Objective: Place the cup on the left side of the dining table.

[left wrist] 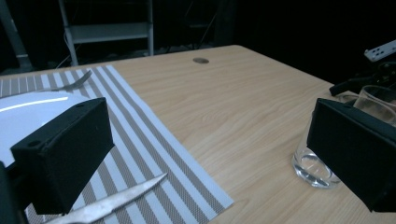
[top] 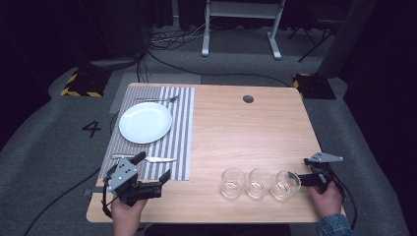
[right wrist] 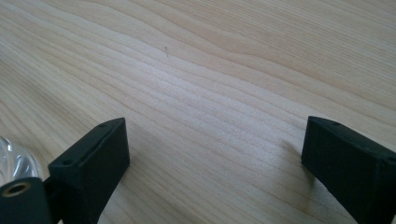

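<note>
A white plate (top: 145, 122) lies on a striped placemat (top: 178, 132) at the table's left. A fork (top: 158, 99) rests beyond the plate and a knife (top: 145, 159) on its near side. Three clear glasses stand in a row near the front edge: left (top: 232, 183), middle (top: 259, 183), right (top: 286, 185). My left gripper (top: 152, 168) hovers open just in front of the knife (left wrist: 116, 200), nothing between its jaws (left wrist: 210, 126). My right gripper (top: 305, 171) stands open beside the right glass, with bare wood between its jaws (right wrist: 210, 140). That glass's edge (right wrist: 11, 158) shows at the left.
The wooden table (top: 246, 132) has a round cable hole (top: 248, 99) near its far edge. A white metal stand (top: 242, 24) and cables lie on the grey floor beyond the table. A glass (left wrist: 317, 168) stands behind the left gripper's right-hand jaw.
</note>
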A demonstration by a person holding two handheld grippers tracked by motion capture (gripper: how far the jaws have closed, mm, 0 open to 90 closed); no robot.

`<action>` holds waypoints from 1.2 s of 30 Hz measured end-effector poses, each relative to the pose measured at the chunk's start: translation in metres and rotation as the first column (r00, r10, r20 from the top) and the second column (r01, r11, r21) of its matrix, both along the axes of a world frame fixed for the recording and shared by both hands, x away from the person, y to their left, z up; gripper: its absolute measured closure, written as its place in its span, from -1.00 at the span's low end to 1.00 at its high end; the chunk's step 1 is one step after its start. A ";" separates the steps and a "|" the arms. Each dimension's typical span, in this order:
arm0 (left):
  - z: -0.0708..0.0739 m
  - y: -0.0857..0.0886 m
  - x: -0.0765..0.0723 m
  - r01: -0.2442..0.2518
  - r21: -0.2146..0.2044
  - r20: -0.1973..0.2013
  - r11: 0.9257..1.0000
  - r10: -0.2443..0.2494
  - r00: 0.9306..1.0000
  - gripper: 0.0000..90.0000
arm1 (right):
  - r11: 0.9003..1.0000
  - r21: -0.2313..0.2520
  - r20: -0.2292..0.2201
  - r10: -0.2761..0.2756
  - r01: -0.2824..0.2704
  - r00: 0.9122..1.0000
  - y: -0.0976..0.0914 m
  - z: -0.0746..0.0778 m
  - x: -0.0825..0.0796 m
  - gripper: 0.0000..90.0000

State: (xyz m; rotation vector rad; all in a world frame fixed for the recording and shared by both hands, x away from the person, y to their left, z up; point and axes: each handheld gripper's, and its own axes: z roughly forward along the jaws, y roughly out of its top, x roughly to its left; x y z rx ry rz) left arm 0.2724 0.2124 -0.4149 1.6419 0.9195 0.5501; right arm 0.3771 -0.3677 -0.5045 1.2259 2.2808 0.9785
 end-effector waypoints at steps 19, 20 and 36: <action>0.009 -0.031 0.008 0.052 0.021 0.083 0.998 -0.054 0.995 -0.99 | 1.000 0.000 0.000 -0.001 0.001 1.000 0.000 0.000 0.000 -0.82; 0.009 -0.031 0.008 0.052 0.021 0.083 0.998 -0.054 0.995 -0.99 | 1.000 -0.001 0.000 -0.001 0.001 1.000 0.000 0.000 0.000 -0.82; 0.018 -0.091 0.030 0.220 0.005 0.071 0.975 -0.220 0.973 -0.97 | 1.000 -0.002 -0.001 -0.002 0.002 1.000 0.000 0.000 0.000 -0.82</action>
